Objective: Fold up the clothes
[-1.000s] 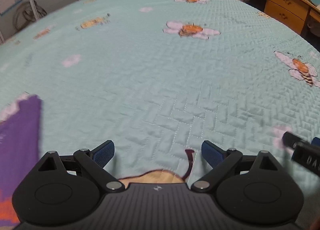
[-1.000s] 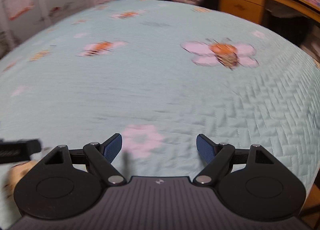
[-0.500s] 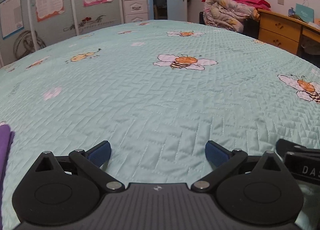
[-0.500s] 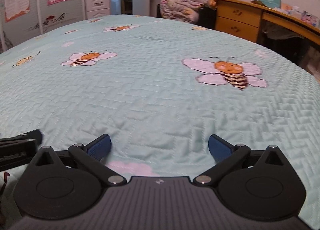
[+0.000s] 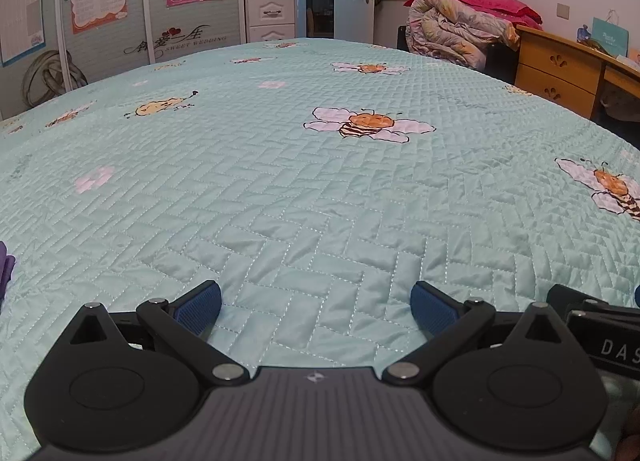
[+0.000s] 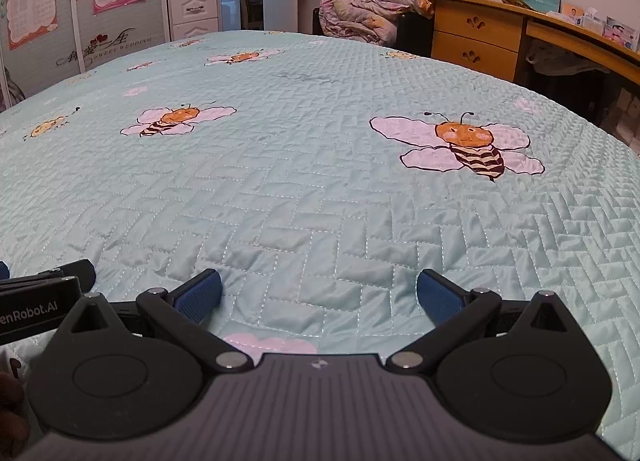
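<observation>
**Both grippers spread wide over the bed, garment at the far left edge**

The left gripper (image 5: 316, 303) sits low over the bed (image 5: 320, 189), its two blue-padded fingers (image 5: 199, 305) set wide apart with nothing between them but the quilted mint cover. The right gripper (image 6: 319, 295) is in the same state: spread wide, holding nothing, close above the cover. The two are side by side; the right one's black body shows at the right edge of the left wrist view, and the left one's body at the left edge of the right wrist view.

The only piece of clothing in sight is a purple garment (image 5: 5, 271), a thin sliver lying on the bed at the far left edge of the left wrist view, well apart from both grippers. Too little of it shows to tell its shape or how it is folded.

A bee print (image 6: 460, 145) lies ahead of the right gripper. Beyond the bed are a rolled quilt (image 5: 452, 29) and a wooden desk (image 6: 480, 37).
</observation>
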The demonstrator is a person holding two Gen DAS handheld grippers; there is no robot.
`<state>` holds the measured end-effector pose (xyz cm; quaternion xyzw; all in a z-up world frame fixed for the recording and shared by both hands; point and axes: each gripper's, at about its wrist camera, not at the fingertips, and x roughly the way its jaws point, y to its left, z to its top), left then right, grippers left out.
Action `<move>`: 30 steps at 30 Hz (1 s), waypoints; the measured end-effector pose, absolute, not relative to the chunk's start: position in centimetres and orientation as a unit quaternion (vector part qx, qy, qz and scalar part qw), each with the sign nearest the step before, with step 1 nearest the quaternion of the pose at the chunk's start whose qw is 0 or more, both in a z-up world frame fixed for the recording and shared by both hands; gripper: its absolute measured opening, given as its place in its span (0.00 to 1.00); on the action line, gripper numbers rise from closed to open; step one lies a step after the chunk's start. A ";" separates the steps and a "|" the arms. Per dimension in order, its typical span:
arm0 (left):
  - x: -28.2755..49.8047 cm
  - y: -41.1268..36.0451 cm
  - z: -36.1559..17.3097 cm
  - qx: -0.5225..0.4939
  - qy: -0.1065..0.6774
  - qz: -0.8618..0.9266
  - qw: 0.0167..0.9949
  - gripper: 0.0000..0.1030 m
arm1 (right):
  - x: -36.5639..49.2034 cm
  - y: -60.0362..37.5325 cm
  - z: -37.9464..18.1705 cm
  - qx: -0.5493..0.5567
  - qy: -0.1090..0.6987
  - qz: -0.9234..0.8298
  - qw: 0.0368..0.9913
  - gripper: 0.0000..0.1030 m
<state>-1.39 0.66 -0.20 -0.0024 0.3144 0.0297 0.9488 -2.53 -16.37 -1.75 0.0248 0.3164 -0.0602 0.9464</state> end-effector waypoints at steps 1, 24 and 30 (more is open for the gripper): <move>-1.4 0.7 -0.2 -0.002 0.314 0.030 0.949 1.00 | -2.5 -16.4 -1.8 0.026 0.316 -0.060 0.946 1.00; -1.4 0.9 -0.3 -0.002 0.313 0.030 0.949 1.00 | -2.4 -16.4 -1.8 0.023 0.314 -0.062 0.947 1.00; -1.5 0.8 -0.3 -0.001 0.313 0.030 0.949 1.00 | -2.6 -16.3 -1.8 0.022 0.314 -0.063 0.947 1.00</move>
